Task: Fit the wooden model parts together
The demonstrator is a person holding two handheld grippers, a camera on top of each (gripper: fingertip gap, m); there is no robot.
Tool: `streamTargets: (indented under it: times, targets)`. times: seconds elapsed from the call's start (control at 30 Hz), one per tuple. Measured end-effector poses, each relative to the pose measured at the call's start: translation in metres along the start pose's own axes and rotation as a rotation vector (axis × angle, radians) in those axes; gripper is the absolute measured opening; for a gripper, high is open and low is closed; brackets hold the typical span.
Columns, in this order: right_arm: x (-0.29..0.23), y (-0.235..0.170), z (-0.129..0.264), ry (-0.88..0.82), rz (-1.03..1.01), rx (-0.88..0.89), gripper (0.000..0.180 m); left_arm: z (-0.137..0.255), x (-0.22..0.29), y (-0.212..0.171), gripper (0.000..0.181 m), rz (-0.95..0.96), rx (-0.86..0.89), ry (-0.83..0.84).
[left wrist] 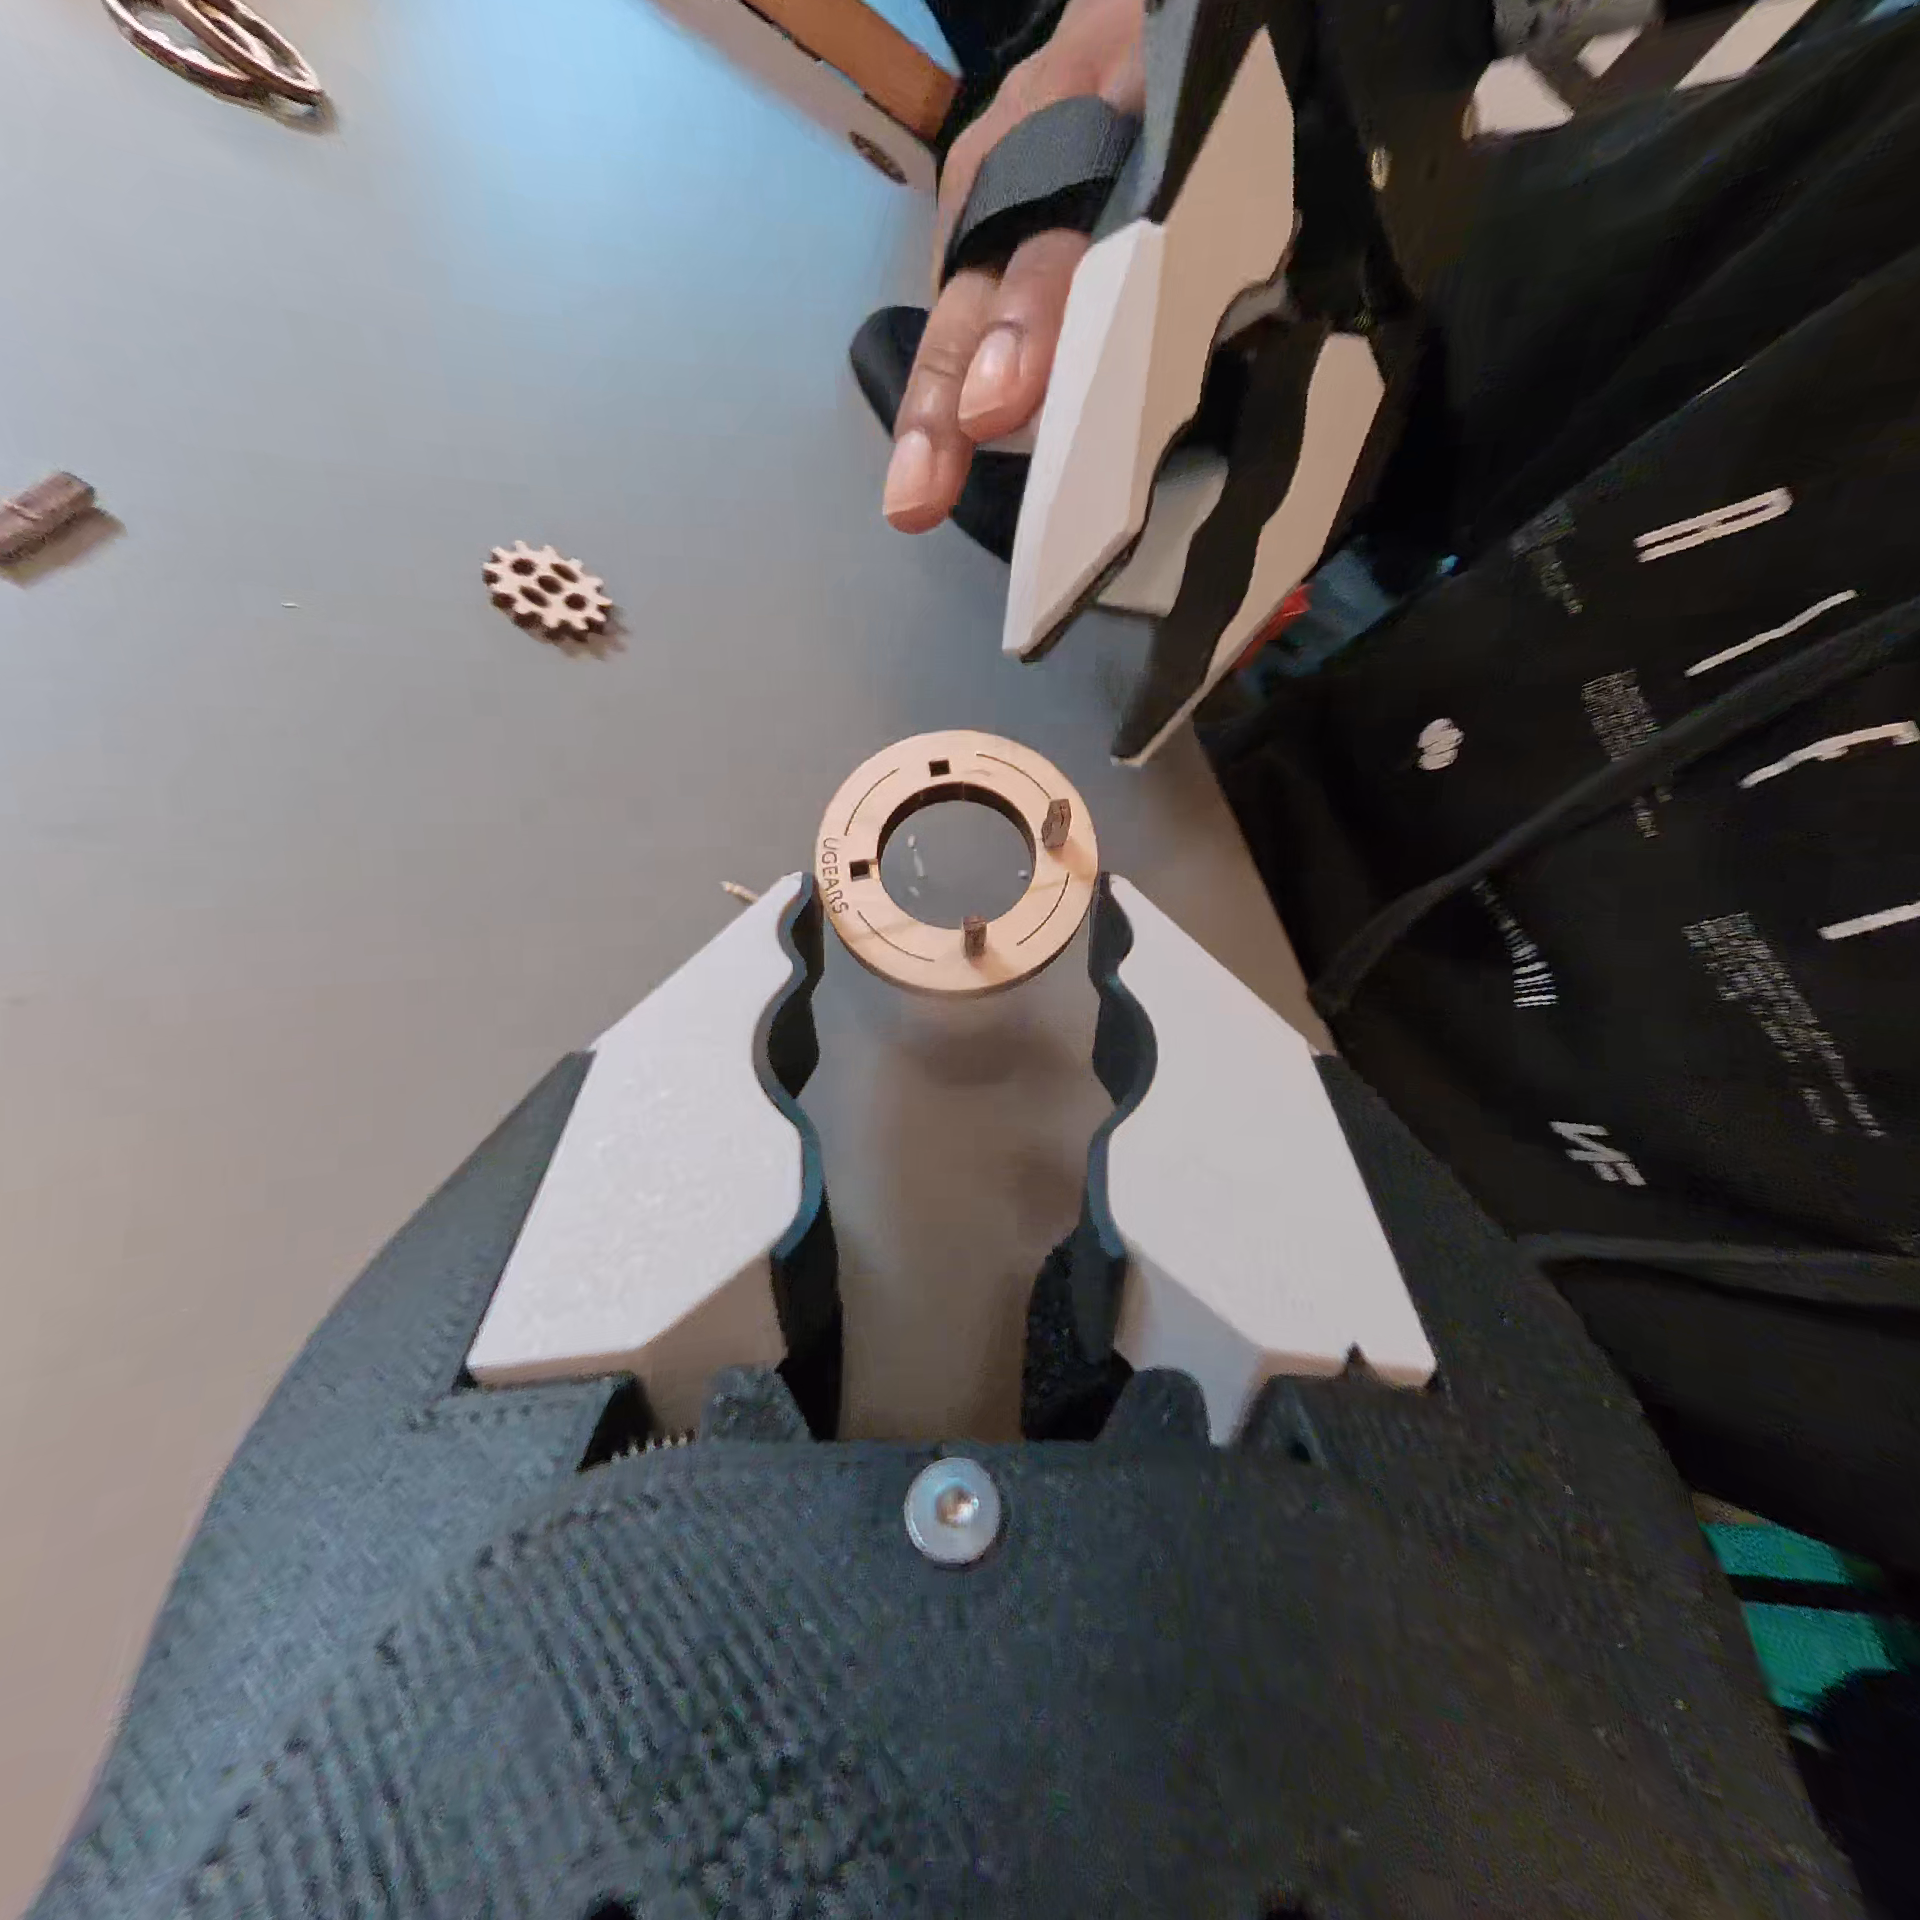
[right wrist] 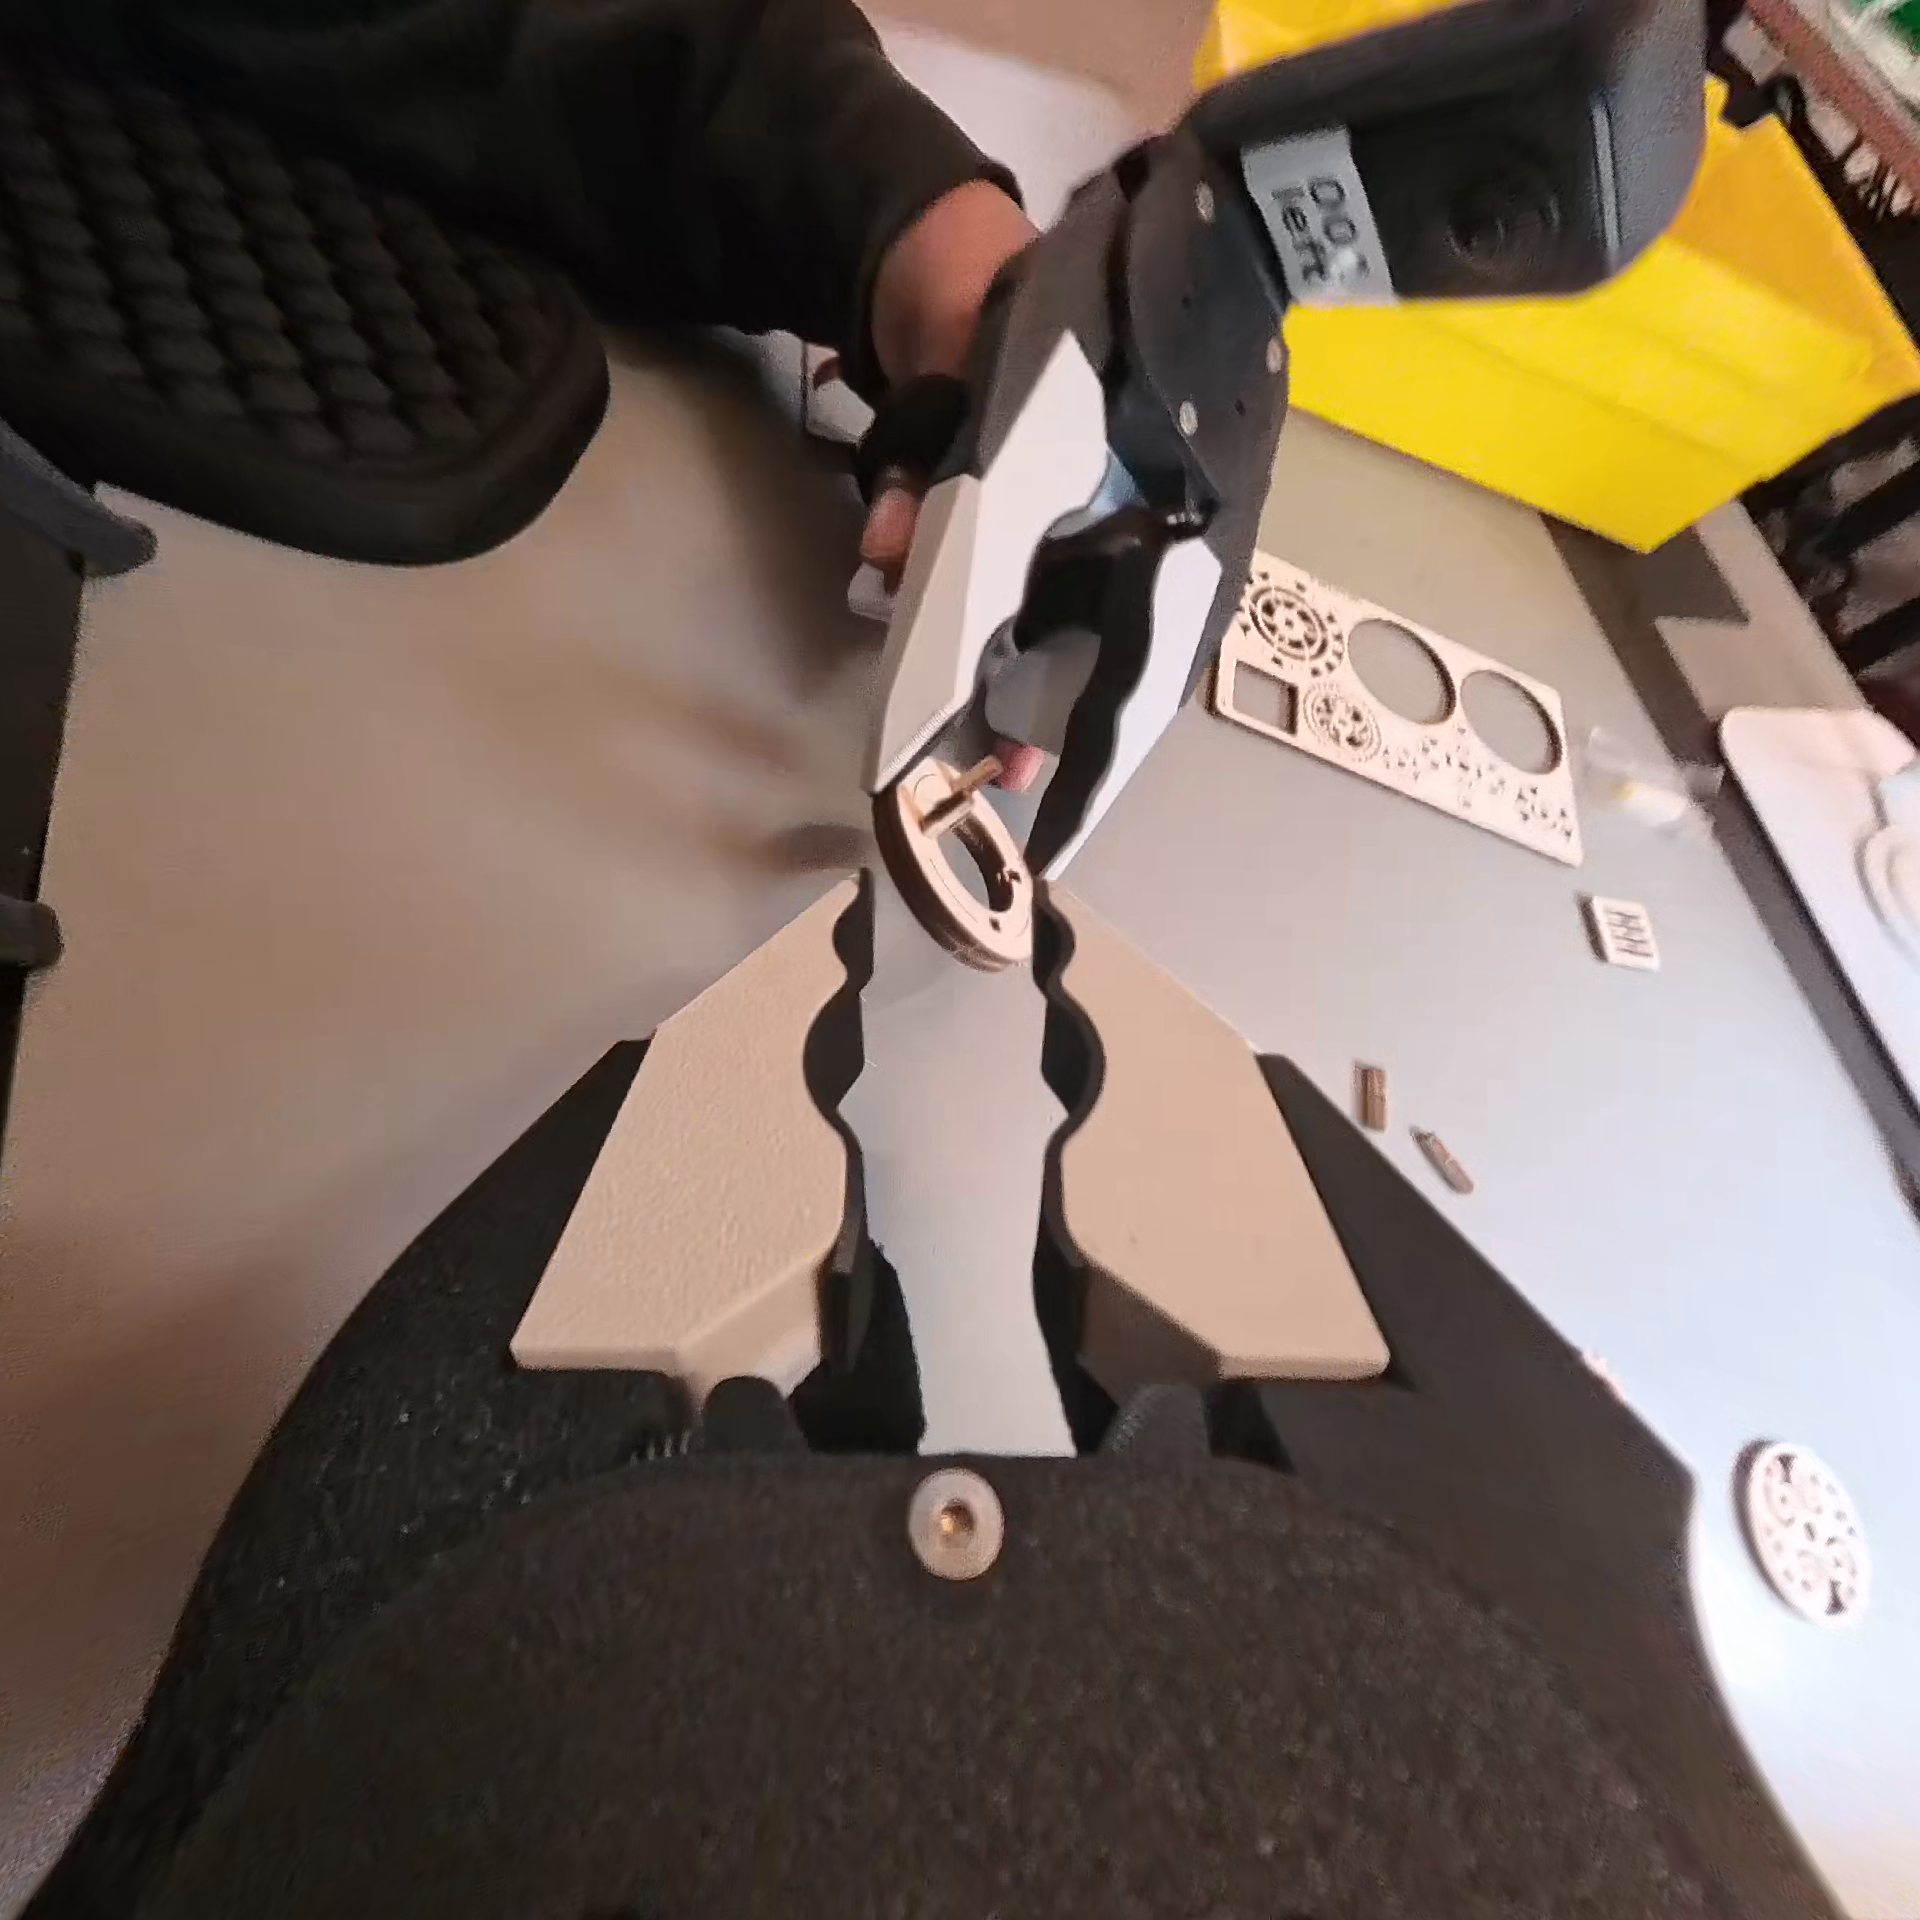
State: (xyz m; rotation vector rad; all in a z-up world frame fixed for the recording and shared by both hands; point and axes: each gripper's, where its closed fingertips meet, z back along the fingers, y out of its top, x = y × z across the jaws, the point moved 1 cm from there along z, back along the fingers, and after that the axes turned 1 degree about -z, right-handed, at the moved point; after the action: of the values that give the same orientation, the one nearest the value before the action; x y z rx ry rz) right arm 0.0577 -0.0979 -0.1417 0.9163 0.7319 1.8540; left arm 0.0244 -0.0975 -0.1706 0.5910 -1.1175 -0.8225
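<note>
We held one wooden ring (left wrist: 958, 864) up in the air over the grey table (left wrist: 416, 364). The left gripper (left wrist: 954, 891) had its two jaws pressed on the ring's edges, one on each side. The ring had a big round hole in the middle. We counted two little wooden pegs (left wrist: 1058, 823) standing up from its face and two small square holes.

The right gripper (right wrist: 948, 896) was just beside the ring, with its tips near the ring's low edge. Its two jaws were a little apart and held nothing. In the left wrist view it (left wrist: 1091, 707) hung at the far right, with a hand (left wrist: 987, 312) on it.

On the table we saw one small gear (left wrist: 548, 589) lying flat to the far left of the ring. One dark little block (left wrist: 44, 511) sat at the left edge. A pile of thin wooden rings (left wrist: 223, 47) lay far away in the corner, too blurry to count.

In the right wrist view we saw one flat wooden sheet (right wrist: 1397, 701) with two big round holes cut out. Two short wooden sticks (right wrist: 1371, 1093) lay near on the right. One round wheel (right wrist: 1808, 1529) lay at the near right edge. One yellow box (right wrist: 1558, 364) stood at the far side.
</note>
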Motion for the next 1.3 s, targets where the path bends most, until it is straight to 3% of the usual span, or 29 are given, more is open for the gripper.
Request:
streamTargets:
  times: [0.3, 0.47, 1.3]
  targets:
    - [-0.013, 0.009, -0.023, -0.006, 0.313, -0.014, 0.044, -0.001, 0.017, 0.003, 0.051, 0.146, 0.031, -0.167]
    - [-0.009, 0.015, -0.027, -0.019, 0.370, 0.008, 0.019, 0.000, 0.021, 0.005, 0.051, 0.189, 0.042, -0.211]
    - [-0.014, 0.016, -0.025, 0.032, 0.287, -0.010, 0.018, -0.004, 0.026, 0.001, 0.051, 0.267, 0.018, -0.263]
